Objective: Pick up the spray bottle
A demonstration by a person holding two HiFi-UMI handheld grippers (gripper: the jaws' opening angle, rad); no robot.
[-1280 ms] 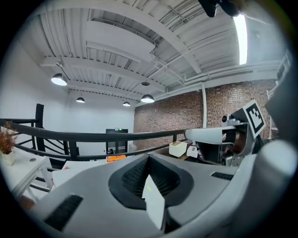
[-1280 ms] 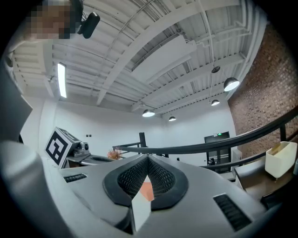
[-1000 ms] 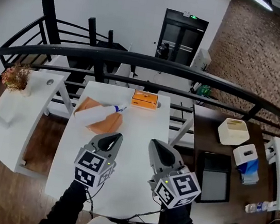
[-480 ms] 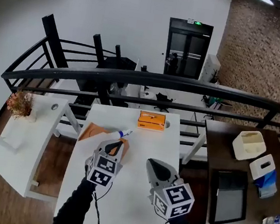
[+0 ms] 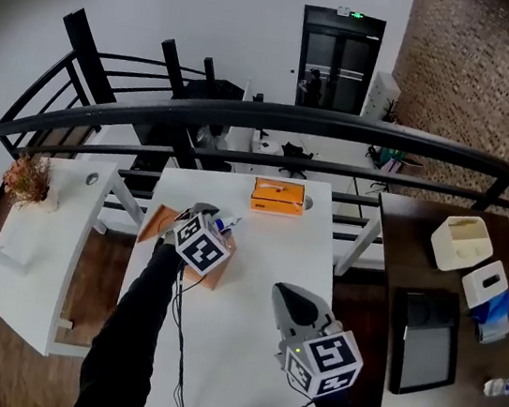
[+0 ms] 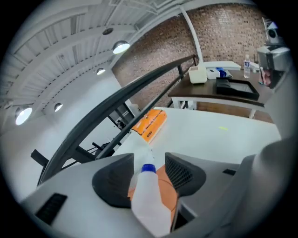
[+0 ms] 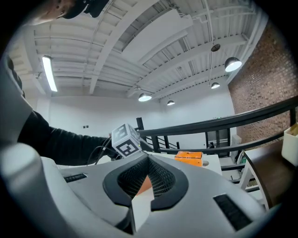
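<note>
The white spray bottle [image 6: 149, 200] with a blue cap [image 5: 224, 225] lies on an orange cloth [image 5: 212, 275] at the far left of the white table [image 5: 253, 340]. My left gripper [image 5: 202, 211] reaches down over it. In the left gripper view the bottle's neck sits between the jaws of the left gripper [image 6: 150, 156], which are opening. Orange cloth shows in the gap beside the bottle, so the pads do not press on it. My right gripper [image 5: 291, 295] hovers over the table's near half, shut and empty, its tips meeting in the right gripper view [image 7: 148, 157].
An orange box [image 5: 278, 195] lies at the table's far edge. A black railing [image 5: 341, 130] runs behind it. A brown table [image 5: 434, 272] at the right carries a white bin, a tissue box and a black tray. A white side table [image 5: 40, 242] stands at the left.
My left gripper moved away from me to the bottle on the cloth, rolled over, and its jaws went from shut to spread around the bottle. The right gripper sank slightly.
</note>
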